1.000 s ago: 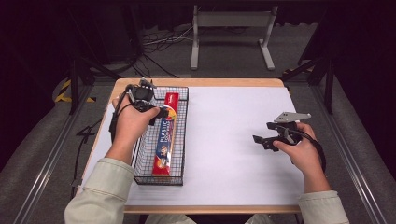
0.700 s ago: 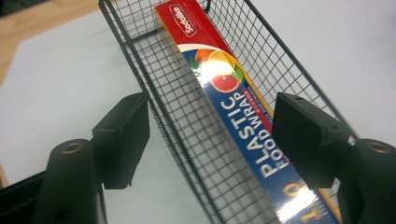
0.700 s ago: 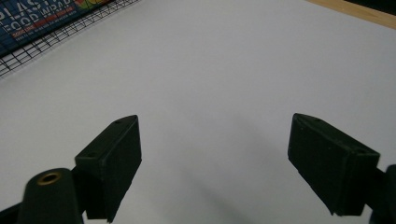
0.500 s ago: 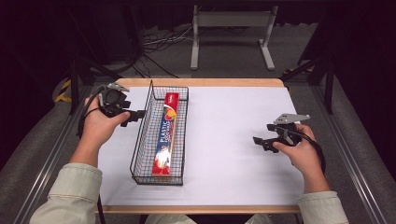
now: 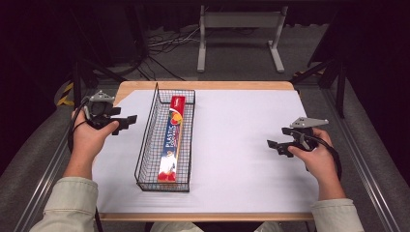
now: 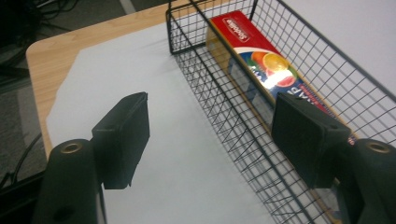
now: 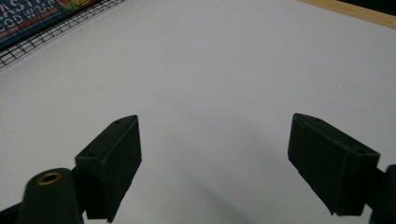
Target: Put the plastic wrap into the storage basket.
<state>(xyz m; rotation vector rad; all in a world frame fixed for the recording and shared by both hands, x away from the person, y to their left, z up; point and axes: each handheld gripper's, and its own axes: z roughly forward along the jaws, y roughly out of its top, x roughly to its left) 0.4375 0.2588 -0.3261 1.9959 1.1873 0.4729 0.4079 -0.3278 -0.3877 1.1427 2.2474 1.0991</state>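
While the right gripper (image 5: pixel 276 146) idles at the right of the frame over bare white paper, jaws wide apart and gripping nothing, the left gripper (image 5: pixel 126 121) now hangs at the left edge of the table (image 5: pixel 208 85), outside the wire basket (image 5: pixel 145 145). A second ago it was over the basket's far end, right above the box; half a second ago it had already cleared the basket's left wall. Since then it has drifted a little nearer the front and sits lower.

Jaws of the left gripper stand released, nothing between them; the left gripper view shows only white sheet (image 6: pixel 154 140) in the gap, with the basket mesh (image 6: pixel 224 116) off to the right.

Box of plastic wrap (image 5: pixel 172 137) lies lengthwise in the basket, left of centre frame, red end toward the front, flat against the basket floor. It has not shifted across the three high views.

Reading: the placing looks done. Box is in, the hand is withdrawing, and both tools are free. Nothing else on the table seems to wait for handling.
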